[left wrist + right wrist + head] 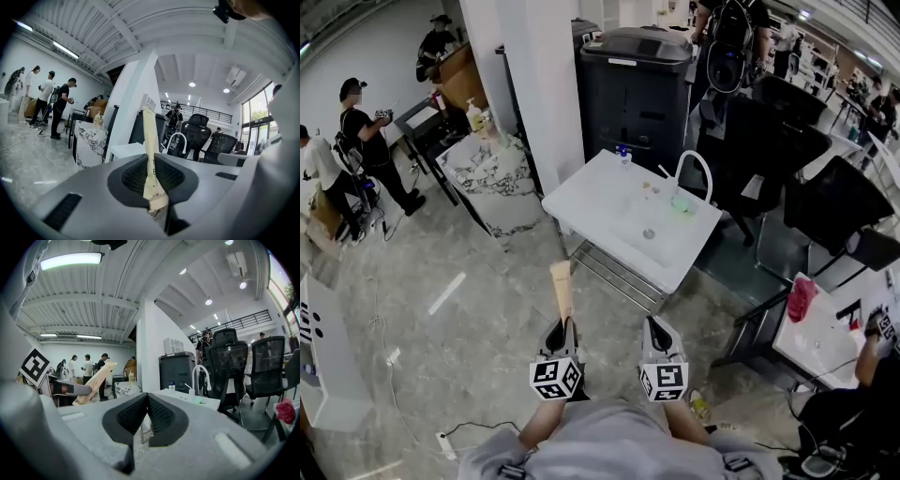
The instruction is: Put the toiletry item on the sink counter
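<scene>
A long cream toiletry tube (562, 290) stands upright in my left gripper (562, 330), which is shut on its crimped lower end; in the left gripper view the tube (150, 159) rises between the jaws. The right gripper (657, 334) is shut with nothing in it, level with the left and a little to its right. From the right gripper view the tube (97, 381) shows at the left, tilted. The white sink counter (581, 195) with its curved tap (695, 172) stands ahead across bare floor, well beyond both grippers.
A dark bin or printer (639, 86) stands behind the counter, a white pillar (539, 84) to its left, then a marble-topped stand (492, 174). Black office chairs (811, 187) crowd the right. Several people (358, 141) stand at the far left.
</scene>
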Tool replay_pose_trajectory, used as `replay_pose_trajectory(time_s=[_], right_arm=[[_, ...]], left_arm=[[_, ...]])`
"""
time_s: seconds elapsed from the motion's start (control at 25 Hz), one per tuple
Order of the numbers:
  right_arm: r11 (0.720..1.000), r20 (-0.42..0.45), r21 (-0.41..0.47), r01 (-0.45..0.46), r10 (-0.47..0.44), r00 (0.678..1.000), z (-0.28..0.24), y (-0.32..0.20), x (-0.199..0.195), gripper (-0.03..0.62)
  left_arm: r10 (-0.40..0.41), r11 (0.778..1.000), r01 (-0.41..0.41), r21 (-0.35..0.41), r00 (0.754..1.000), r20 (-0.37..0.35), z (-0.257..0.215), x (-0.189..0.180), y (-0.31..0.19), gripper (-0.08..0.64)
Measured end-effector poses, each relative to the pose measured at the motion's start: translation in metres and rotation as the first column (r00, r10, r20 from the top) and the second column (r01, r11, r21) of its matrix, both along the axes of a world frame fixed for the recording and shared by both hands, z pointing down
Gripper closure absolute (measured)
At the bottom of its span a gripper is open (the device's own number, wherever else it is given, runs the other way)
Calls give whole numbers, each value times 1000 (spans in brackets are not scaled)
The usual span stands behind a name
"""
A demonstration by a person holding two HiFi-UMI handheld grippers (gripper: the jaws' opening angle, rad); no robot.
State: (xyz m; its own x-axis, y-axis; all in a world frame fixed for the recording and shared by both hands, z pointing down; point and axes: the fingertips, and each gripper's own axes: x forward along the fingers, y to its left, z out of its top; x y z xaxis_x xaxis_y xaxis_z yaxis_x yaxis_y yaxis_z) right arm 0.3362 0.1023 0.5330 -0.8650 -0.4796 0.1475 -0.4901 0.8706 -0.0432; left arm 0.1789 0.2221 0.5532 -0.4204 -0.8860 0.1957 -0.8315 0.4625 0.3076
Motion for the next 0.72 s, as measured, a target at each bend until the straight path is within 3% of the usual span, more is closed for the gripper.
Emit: replay_pose_trajectory(time_s=[0.48,0.72], right_arm=[[1000,-13,19,9,-9,1000,-7,-18,-145,589],[1000,5,27,-16,16,1000,-20,-19,-237,589]], left_arm=[[-12,1000,12,24,1000,1,-3,-135,-7,522],[48,998,-48,36,999,11,-14,-213,-17,522]])
